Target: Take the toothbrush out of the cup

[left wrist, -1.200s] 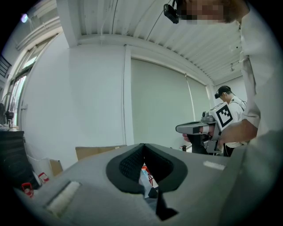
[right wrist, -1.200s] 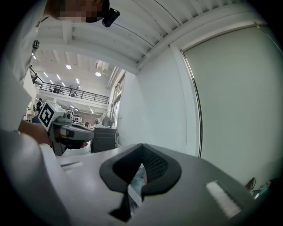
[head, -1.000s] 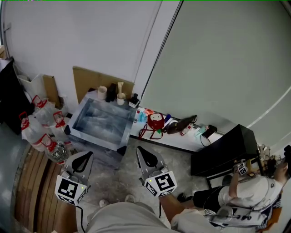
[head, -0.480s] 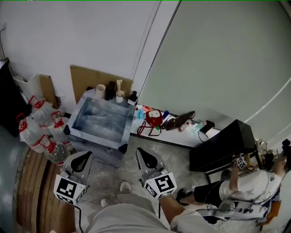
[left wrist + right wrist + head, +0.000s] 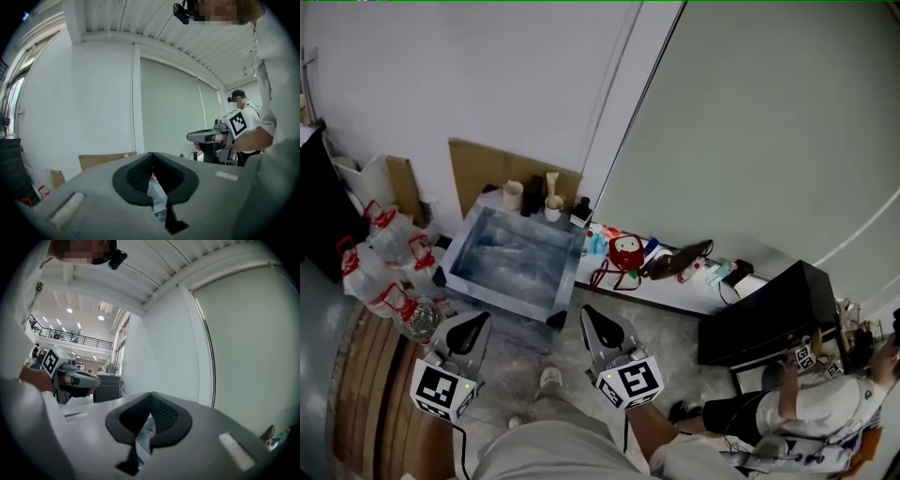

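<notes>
On the near side of the blue-grey square tabletop point(image 5: 511, 253), well apart from it, the left gripper point(image 5: 472, 326) and the right gripper point(image 5: 598, 322) hover side by side above the floor, both pointing toward it. Each is grey and carries a black-and-white marker cube. The left gripper's dark ribbed fingers point(image 5: 133, 176) are pressed together with nothing between them. The right gripper's fingers point(image 5: 164, 417) are likewise clenched and empty.

At the tabletop's far edge, close to the wall, stands a small pale cup point(image 5: 553, 210) with a light-coloured toothbrush point(image 5: 550, 181) upright in it. Both are too small to make out further. Left of that cup on the same edge sit a beige cup point(image 5: 513, 195) and a dark container point(image 5: 532, 195). A small black bottle point(image 5: 580, 208) stands at the far right corner. Clear water bottles point(image 5: 389, 272) with red caps crowd the floor left of the tabletop.
</notes>
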